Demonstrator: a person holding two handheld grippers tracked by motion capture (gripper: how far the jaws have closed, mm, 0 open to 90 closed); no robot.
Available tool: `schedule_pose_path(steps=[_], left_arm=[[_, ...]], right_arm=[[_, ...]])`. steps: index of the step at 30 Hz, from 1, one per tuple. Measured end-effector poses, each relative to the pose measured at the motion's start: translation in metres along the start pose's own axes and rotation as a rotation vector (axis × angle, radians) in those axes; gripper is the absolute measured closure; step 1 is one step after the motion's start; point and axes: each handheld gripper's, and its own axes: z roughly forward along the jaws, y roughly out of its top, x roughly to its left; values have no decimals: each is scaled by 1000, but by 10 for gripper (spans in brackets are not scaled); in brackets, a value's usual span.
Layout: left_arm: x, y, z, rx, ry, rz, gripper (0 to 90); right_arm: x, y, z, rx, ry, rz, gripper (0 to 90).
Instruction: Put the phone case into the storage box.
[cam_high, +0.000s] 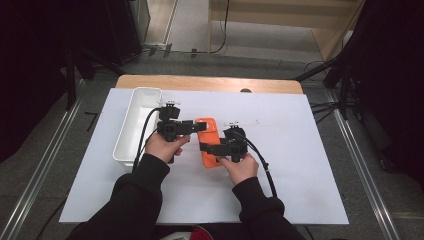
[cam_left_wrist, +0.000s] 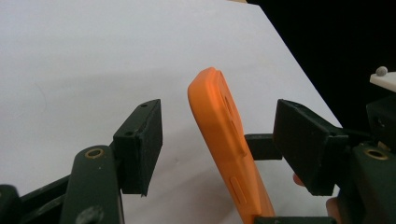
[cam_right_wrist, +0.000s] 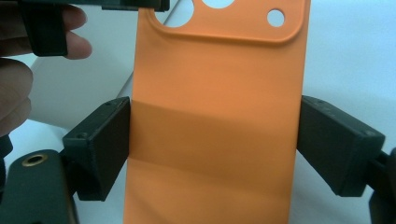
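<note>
Lying between the two grippers, the orange soft-plastic phone case (cam_high: 210, 142) has its long axis running away from the person, camera-cutout end farthest off, in the high view. It sits on the white sheet (cam_high: 290, 165) that covers the table, with the long white plastic tray (cam_high: 131, 131) to the far side of the left gripper (cam_high: 197, 127).

The right gripper (cam_right_wrist: 212, 144) has its two black pads pressed on the case's long edges, across its width, so it grips the case. Its own view shows the case's smooth back face, the raised camera panel with round holes pointing straight ahead of the jaws.

The left gripper view shows something else: the case seen edge-on, lifted and tilted, its side-button bumps visible, standing in the gap between the left gripper's (cam_left_wrist: 219, 144) pads. Those jaws stand partly open, clear space on both sides of the case, touching nothing. The high view alone shows the tray and both hands, left hand (cam_high: 165, 146) and right hand (cam_high: 240, 167).
</note>
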Motion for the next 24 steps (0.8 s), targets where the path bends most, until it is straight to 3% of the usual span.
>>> schedule_pose_path(steps=[3,6,13,17,24], left_arm=[[-1,1,2,-9,13,-3,346],[-4,0,4,-23,29,22,374],[-8,-2,10,-34,21,1,403],[-10,-2,10,-36,27,-1,464],[-5,-1,10,-42,-13,-43,522]], right_arm=[[-1,-2,0,-9,2,11,136],[0,-4,0,-20,8,21,136],[1,-8,-1,-37,6,36,136],[1,-9,-1,-43,11,46,136],[4,-11,-2,-52,16,47,136]])
